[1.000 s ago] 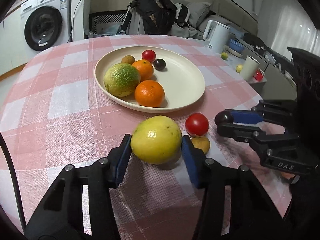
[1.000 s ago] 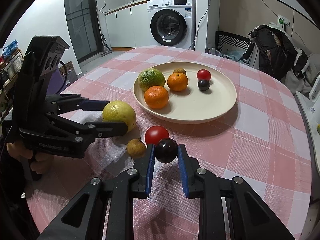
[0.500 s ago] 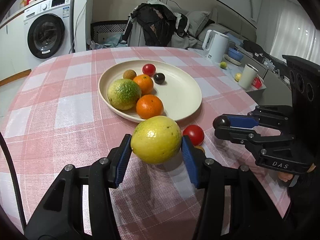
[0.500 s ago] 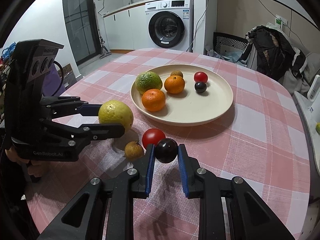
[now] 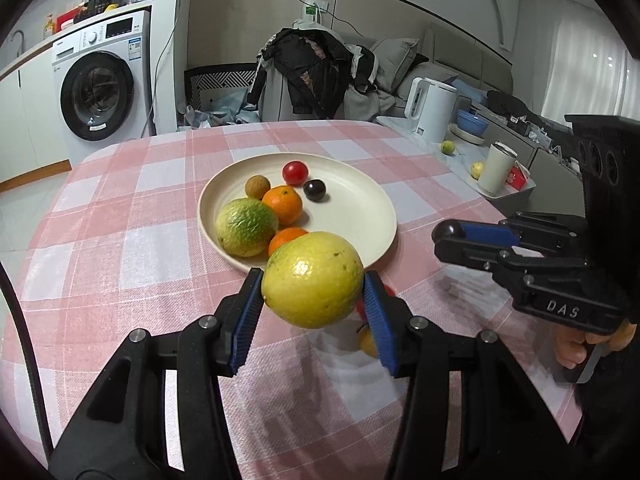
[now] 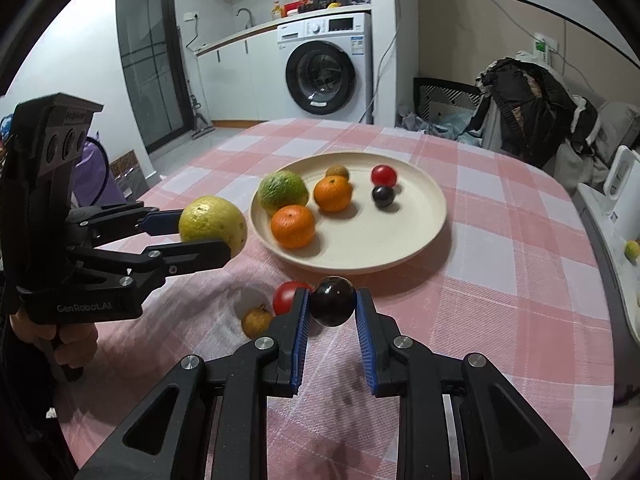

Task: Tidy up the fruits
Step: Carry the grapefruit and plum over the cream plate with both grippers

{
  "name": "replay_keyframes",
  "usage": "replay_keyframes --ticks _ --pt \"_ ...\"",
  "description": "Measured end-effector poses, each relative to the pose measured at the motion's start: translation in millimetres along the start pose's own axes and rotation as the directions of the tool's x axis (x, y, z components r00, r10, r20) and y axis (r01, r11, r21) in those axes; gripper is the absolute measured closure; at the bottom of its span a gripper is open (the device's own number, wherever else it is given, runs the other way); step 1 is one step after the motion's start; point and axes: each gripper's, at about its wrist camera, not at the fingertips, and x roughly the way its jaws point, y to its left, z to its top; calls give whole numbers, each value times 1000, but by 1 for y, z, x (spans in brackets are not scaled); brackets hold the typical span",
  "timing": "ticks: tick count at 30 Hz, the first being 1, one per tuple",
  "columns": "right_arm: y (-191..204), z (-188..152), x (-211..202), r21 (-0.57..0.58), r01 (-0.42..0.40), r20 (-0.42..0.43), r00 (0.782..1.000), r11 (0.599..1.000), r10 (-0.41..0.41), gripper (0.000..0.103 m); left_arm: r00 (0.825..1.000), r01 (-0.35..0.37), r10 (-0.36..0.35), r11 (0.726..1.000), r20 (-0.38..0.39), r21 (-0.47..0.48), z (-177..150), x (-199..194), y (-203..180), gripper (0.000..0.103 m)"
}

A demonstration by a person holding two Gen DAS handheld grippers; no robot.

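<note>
Left wrist view: yellow citrus (image 5: 314, 280) mostly hides red tomato (image 5: 387, 291).

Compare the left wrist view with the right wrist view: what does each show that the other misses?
Only the left wrist view shows the white electric kettle and white cup. Only the right wrist view shows the small brown fruit on the cloth unobstructed and the dark glass door. Both show the cream round plate, the left gripper clamping the large yellow citrus, and the right gripper clamping the dark round plum.
</note>
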Motion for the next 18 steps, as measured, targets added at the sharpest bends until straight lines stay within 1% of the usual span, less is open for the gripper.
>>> replay_keyframes --ticks 6,10,13,18 --pt "-13 6 -10 54 13 49 999 998 -16 79 1000 -15 14 1000 18 24 10 8 -9 56" --pt "-23 11 -13 100 -4 77 997 995 -4 79 1000 -15 15 1000 28 26 18 15 -12 56" --pt "-29 16 -11 114 15 80 996 993 -24 79 1000 -18 17 999 26 30 24 21 -14 56" --pt "-33 22 -5 120 23 78 996 993 -33 79 999 -28 28 999 18 34 32 36 -15 56"
